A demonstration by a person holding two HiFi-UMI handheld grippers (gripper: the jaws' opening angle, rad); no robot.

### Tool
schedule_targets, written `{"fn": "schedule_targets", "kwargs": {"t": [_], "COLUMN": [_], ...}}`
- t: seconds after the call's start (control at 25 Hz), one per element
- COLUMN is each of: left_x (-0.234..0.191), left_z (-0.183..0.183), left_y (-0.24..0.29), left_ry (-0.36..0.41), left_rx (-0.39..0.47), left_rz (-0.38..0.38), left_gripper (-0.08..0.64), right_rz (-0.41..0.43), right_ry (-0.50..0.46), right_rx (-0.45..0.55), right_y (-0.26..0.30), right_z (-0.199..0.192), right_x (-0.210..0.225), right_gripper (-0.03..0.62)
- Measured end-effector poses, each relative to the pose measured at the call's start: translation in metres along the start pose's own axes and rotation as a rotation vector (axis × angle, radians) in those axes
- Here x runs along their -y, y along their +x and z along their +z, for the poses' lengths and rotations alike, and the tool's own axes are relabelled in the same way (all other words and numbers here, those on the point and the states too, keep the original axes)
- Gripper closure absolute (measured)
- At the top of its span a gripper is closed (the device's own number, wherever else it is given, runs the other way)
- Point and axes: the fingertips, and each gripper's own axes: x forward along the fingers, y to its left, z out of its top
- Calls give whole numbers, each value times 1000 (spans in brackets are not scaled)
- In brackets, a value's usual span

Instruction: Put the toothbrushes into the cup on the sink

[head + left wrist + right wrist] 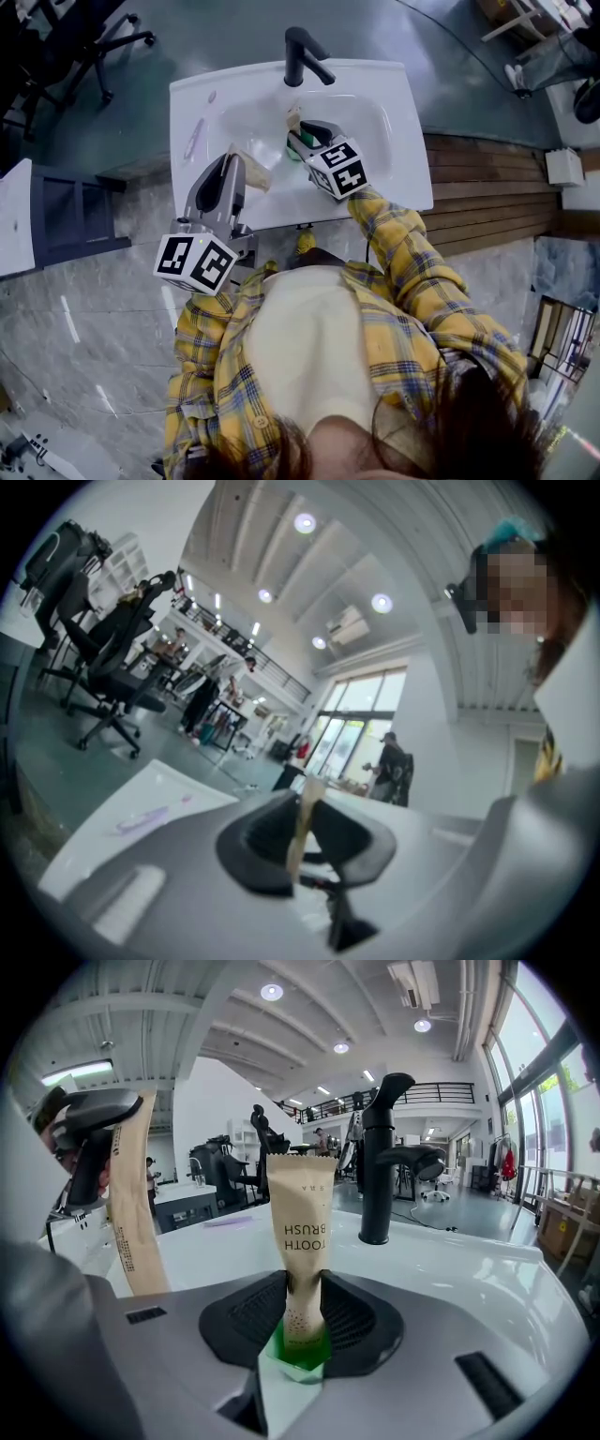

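Landmark: the black faucet [302,54] at the back of the white sink [398,141].
Right gripper [305,1321]: on the person's side of the faucet, close to it, pointing at it and tilted downward.
Right claw: pinching a toothbrush packet [302,1222] by its two edges, with no gap showing at either pad.
Toothbrush packet: brown paper, upright, its printed face towards the camera, its lower end in the green cup [302,1358].
Green cup: directly under the right jaws, in front of the faucet.
Left gripper [302,841]: left of the faucet and nearer the person, held level above the sink's front edge.
Left claw: pressed onto a second toothbrush packet [307,808], seen edge-on and standing up from the pads.
Purple toothbrush [194,139]: lying flat on the sink deck, left of the faucet, apart from both grippers.
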Motion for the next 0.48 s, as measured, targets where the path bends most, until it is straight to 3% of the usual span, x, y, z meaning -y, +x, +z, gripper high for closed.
{"fn": "schedule_targets", "kwargs": {"t": [0.48], "left_x": [1], "left_z": [3], "left_y": [2], "left_ry": [-12], "left_rx": [4], "left_rz": [-11], "left_gripper": [518], "right_rz": [42], "right_ry": [-13], "right_rx": [-49], "right_y": [-10], "right_z": [5], "right_x": [-5], "right_gripper": [491]}}
